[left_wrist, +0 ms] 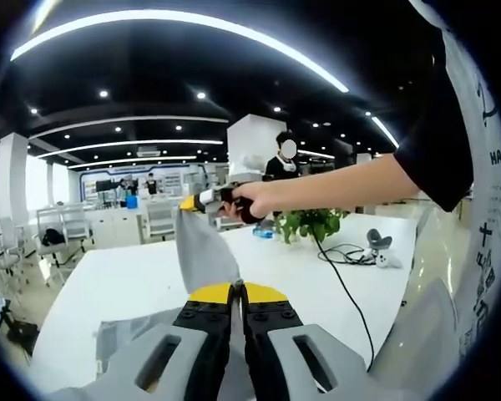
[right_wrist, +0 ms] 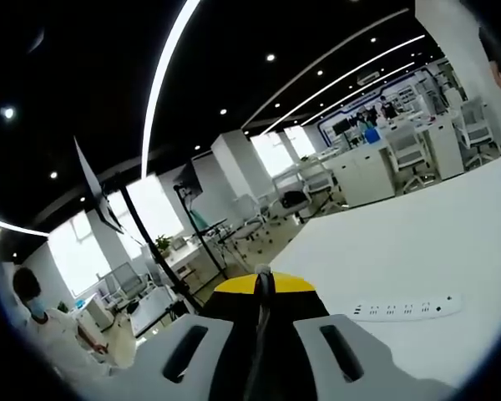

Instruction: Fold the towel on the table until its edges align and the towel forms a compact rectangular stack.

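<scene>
The grey towel point(left_wrist: 202, 251) hangs taut above the white table point(left_wrist: 134, 284), stretched as a pointed sheet between the two grippers. My left gripper point(left_wrist: 238, 288) is shut on its lower corner, yellow tips pressed together. More of the towel point(left_wrist: 121, 334) sags at lower left. The right gripper point(left_wrist: 192, 201), held in a person's hand point(left_wrist: 252, 200), pinches the towel's upper corner. In the right gripper view my right gripper point(right_wrist: 263, 284) is shut, with a thin edge of cloth point(right_wrist: 260, 342) between the jaws.
A potted plant point(left_wrist: 311, 222), a black cable point(left_wrist: 351, 288) and a small white device point(left_wrist: 377, 249) lie on the table's far right. A white power strip point(right_wrist: 405, 308) lies on the table point(right_wrist: 417, 242). A person point(left_wrist: 282, 160) stands beyond the table, near office chairs.
</scene>
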{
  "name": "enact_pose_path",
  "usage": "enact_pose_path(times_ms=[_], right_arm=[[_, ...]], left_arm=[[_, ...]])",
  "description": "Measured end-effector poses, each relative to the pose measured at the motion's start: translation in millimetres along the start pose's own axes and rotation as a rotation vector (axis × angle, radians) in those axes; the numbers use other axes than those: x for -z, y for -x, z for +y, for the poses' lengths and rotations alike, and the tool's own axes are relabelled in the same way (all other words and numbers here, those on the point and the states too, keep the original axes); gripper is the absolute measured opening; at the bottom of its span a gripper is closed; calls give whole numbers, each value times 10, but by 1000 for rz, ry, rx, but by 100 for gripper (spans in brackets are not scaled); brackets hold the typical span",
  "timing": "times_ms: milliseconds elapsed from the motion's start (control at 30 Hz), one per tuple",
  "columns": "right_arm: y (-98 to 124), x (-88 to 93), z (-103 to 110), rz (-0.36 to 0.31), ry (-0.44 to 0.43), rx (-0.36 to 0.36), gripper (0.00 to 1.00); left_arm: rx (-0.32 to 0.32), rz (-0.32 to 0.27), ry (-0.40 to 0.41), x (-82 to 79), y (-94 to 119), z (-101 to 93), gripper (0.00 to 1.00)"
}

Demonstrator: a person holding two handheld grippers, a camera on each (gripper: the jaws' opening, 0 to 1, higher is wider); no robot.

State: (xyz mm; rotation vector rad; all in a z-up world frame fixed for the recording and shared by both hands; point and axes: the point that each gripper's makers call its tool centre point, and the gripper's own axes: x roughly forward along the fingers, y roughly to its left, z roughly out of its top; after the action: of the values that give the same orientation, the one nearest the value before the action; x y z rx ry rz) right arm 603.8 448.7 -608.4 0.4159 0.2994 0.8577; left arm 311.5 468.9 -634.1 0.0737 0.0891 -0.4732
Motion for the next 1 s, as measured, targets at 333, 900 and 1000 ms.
enact_pose_path(times_ms=[333, 900, 1000], right_arm=[[-200, 219, 121, 40, 3, -23, 2], [-533, 642, 183, 115, -7, -39, 2], [-598, 714, 213, 126, -15, -47, 2]], left_arm=[[-84, 22, 38, 161, 142, 252, 4], [-254, 86, 121, 622, 362, 653, 4], [-287, 89, 131, 681, 420, 731, 4]])
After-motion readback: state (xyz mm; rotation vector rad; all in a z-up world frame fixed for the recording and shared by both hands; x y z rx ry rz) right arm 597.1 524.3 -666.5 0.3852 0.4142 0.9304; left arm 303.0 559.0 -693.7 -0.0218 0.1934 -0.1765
